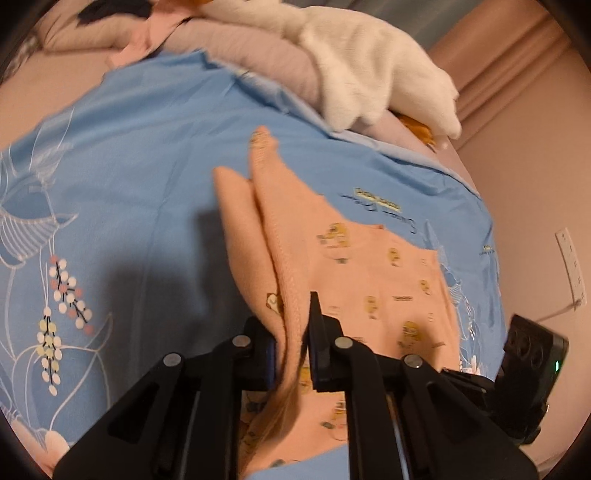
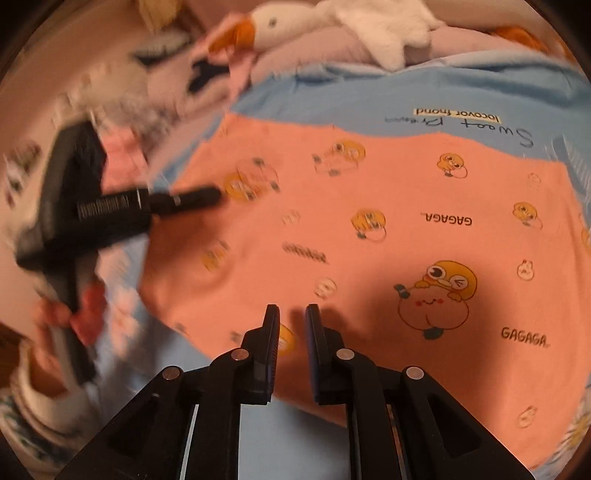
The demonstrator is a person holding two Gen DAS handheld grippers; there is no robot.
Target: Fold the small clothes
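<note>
Peach-coloured clothing [image 2: 369,240], printed with small yellow cartoon figures and the word GAGAGA, lies spread across the middle of the right wrist view on a blue bedsheet [image 2: 332,96]. In the left wrist view the same garment [image 1: 369,280] fills the centre and lower right, and one edge of it rises in a folded ridge from the middle of the frame down to the bottom centre.

The left gripper [image 1: 293,332] sits at the bottom centre of its view with its jaws clenched on that raised edge; the cloth runs between the two pads and hangs below them. In the right wrist view this gripper shows blurred at the left edge, its tip at the garment's left side, with a hand [image 2: 55,317] on its handle at lower left.

The right gripper [image 2: 291,314] is at the bottom centre of its own view, over the garment's near edge. Its jaws stand close together with a narrow gap, and no cloth shows between them.

A white plush goose [image 2: 332,22] with an orange beak lies on a pinkish blanket [image 1: 258,59] along the top of both views.
</note>
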